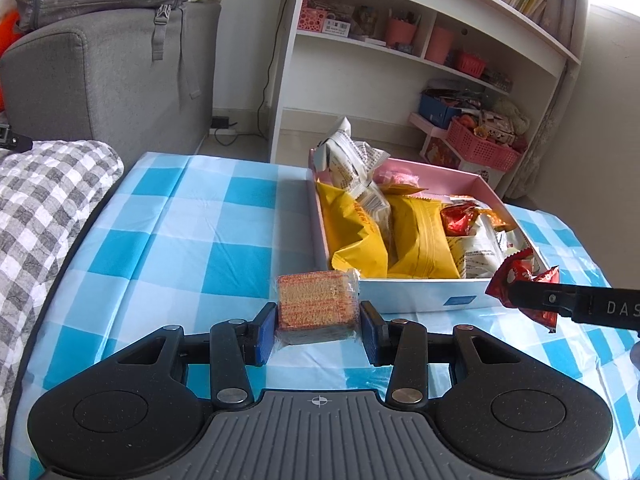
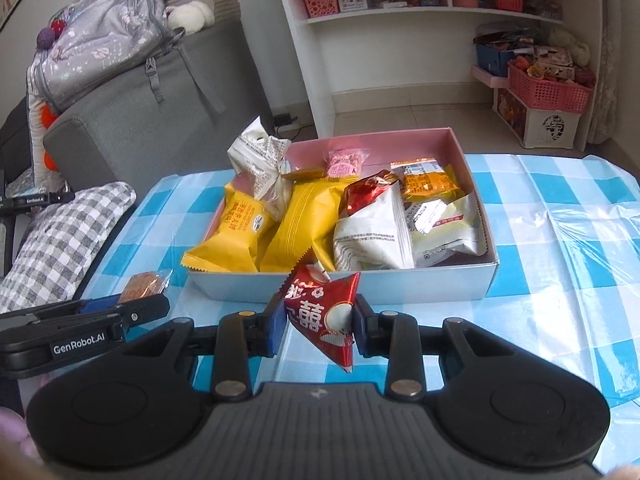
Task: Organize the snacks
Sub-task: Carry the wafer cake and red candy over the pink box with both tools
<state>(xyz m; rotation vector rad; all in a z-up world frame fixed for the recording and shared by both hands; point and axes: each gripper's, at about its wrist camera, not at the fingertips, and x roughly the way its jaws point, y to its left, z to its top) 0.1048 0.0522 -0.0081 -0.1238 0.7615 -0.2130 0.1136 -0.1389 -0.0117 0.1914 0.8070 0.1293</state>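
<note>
Right wrist view: right tool (image 2: pixel 316 328) clamps red candy packet (image 2: pixel 320 312) just short of snack box (image 2: pixel 340 286) ahead, nearer than left tool (image 1: pixel 318 330) gripping wafer pack (image 1: pixel 316 304)

The left gripper (image 1: pixel 319 330) and the right gripper (image 2: pixel 316 326) both point forward and downward, side by side, each with its jaws clamped on something.

Grey sofa (image 1: pixel 108 80), white shelves (image 1: pixel 420 56) (cluttered)

One box (image 2: pixel 360 284); two yellow packets (image 2: pixel 228 240); one wafer pack (image 1: pixel 316 304); one red pouch (image 2: pixel 324 312).
</note>
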